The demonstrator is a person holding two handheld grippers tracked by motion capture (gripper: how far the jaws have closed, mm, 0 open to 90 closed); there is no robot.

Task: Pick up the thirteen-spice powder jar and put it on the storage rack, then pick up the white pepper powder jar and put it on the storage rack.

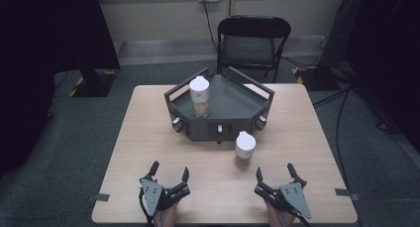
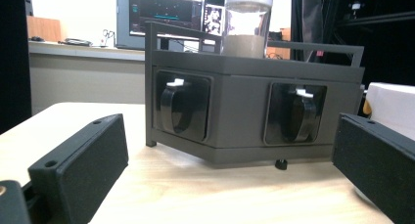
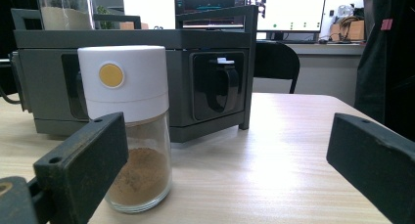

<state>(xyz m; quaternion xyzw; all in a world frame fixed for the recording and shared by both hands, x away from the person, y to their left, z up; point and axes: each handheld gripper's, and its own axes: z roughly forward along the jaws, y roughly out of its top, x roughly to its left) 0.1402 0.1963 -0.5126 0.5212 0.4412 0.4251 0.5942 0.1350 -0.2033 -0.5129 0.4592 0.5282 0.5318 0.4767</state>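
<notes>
A dark grey angled rack (image 1: 233, 100) with round knobs on its front faces stands mid-table. On its top deck stands a glass jar (image 1: 199, 95) with a white lid and pale powder. A second white-lidded jar (image 1: 244, 149) holding brown powder stands on the table just in front of the rack's right side. My left gripper (image 1: 170, 168) rests open near the front edge, facing the rack (image 2: 244, 106) and the upper jar (image 2: 247, 23). My right gripper (image 1: 274, 169) is open too, with the brown-powder jar (image 3: 128, 121) a little ahead of its left jaw, untouched.
A black folding chair (image 1: 252, 43) stands beyond the far table edge. Cables (image 1: 341, 103) run over the floor at right, and dark curtains (image 1: 44, 33) hang at both sides. Bare wood (image 1: 307, 138) lies left and right of the rack. Monitors (image 3: 288, 9) glow in the background.
</notes>
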